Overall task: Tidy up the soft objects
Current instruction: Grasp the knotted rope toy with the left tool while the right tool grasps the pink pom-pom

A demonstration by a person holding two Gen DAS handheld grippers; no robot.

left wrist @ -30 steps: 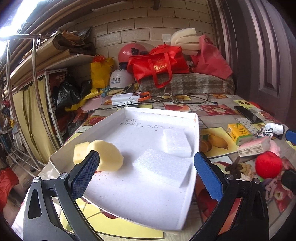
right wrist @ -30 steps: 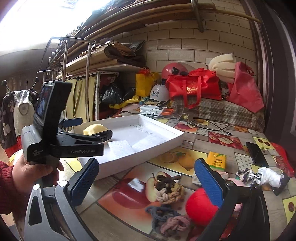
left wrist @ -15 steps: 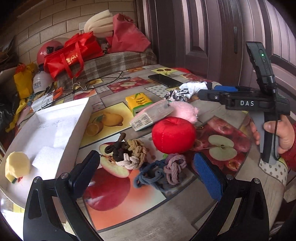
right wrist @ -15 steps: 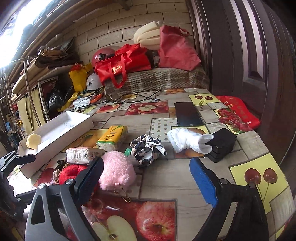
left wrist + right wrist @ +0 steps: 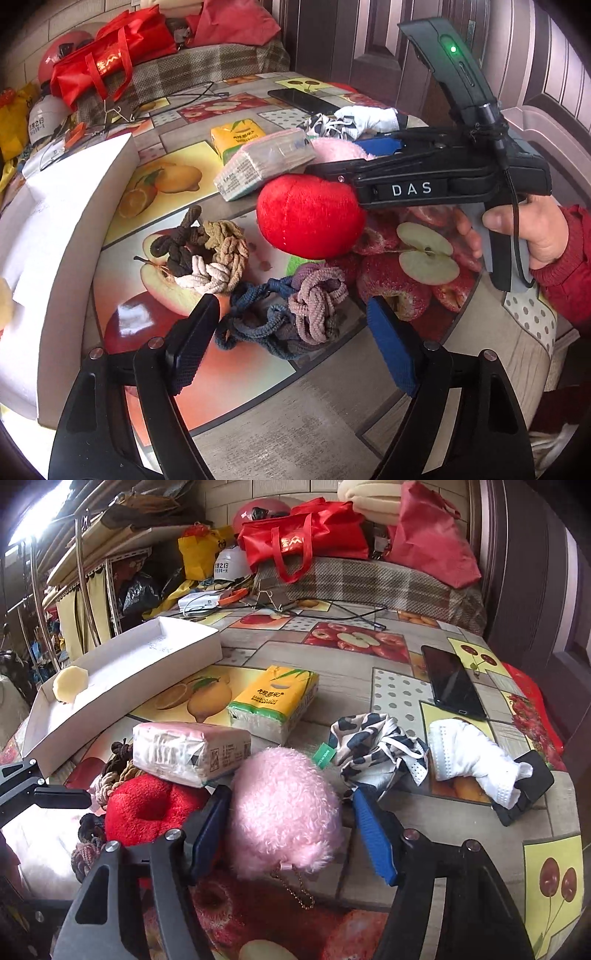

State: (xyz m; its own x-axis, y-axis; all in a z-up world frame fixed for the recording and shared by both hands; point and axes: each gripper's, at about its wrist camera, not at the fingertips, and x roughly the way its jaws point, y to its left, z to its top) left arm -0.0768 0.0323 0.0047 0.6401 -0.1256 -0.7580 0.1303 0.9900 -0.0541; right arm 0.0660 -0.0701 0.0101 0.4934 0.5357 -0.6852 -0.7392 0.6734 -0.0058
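Two grippers have just been closing: the right gripper (image 5: 290,834) straddles the pink pompom (image 5: 286,812), light, squashy fluff best pinched across its middle, while the left gripper (image 5: 291,345) hangs spread around the blue-and-mauve rope knot (image 5: 295,314) on the table (image 5: 295,424).

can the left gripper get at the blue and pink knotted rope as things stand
Probably yes: the left gripper has its jaws closing around the knotted rope, which lies bare on the table, the red plush sitting behind it.

Rear wall (image 5: 229,494): pale brick. Dark panelled door (image 5: 535,55) at right. Metal shelving (image 5: 99,590) left, cluttered. Table w/ fruit-print cloth (image 5: 402,686). Bright daylight upper left.
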